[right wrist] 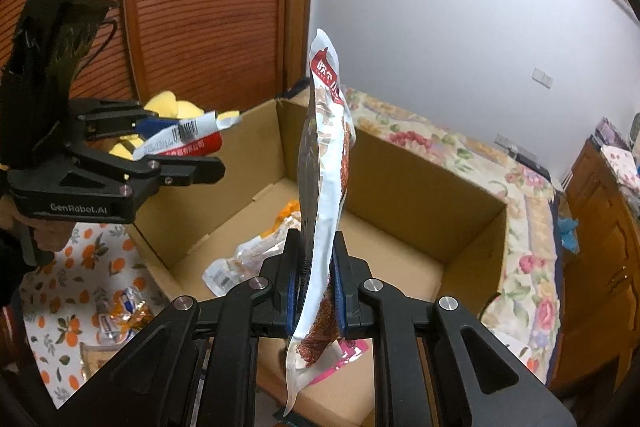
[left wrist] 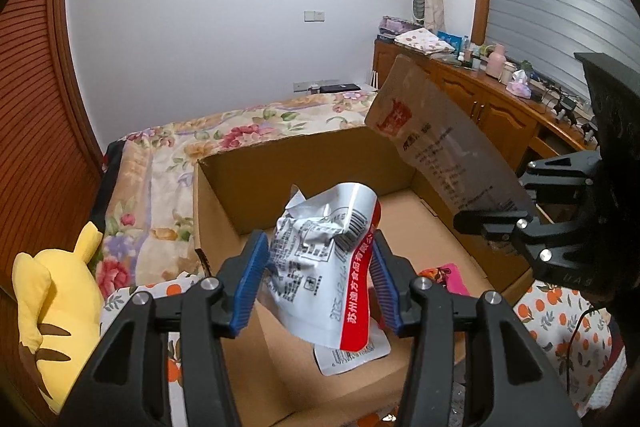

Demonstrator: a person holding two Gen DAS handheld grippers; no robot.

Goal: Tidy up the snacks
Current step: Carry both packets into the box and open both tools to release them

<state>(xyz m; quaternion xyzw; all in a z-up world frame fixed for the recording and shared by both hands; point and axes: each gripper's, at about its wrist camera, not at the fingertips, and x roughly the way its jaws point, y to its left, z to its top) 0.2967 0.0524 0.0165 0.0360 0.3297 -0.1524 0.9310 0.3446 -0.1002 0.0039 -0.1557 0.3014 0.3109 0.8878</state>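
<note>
My left gripper [left wrist: 320,279] is shut on a crumpled white and red snack packet [left wrist: 324,259] and holds it above the near side of an open cardboard box [left wrist: 304,163]. It shows in the right wrist view [right wrist: 200,143] at the left with the packet [right wrist: 180,139]. My right gripper [right wrist: 318,287] is shut on a tall white and red snack pouch [right wrist: 326,187], held upright over the box [right wrist: 400,187]. From the left wrist view it [left wrist: 500,199] is at the right with the pouch [left wrist: 432,131]. Several packets [right wrist: 240,259] lie inside the box.
The box stands on a bed with a floral cover [left wrist: 240,123]. A yellow plush toy [left wrist: 52,303] lies at the left. An orange-print cloth [right wrist: 80,287] holds more snacks [right wrist: 120,315]. A wooden cabinet [left wrist: 480,95] with clutter runs along the right wall.
</note>
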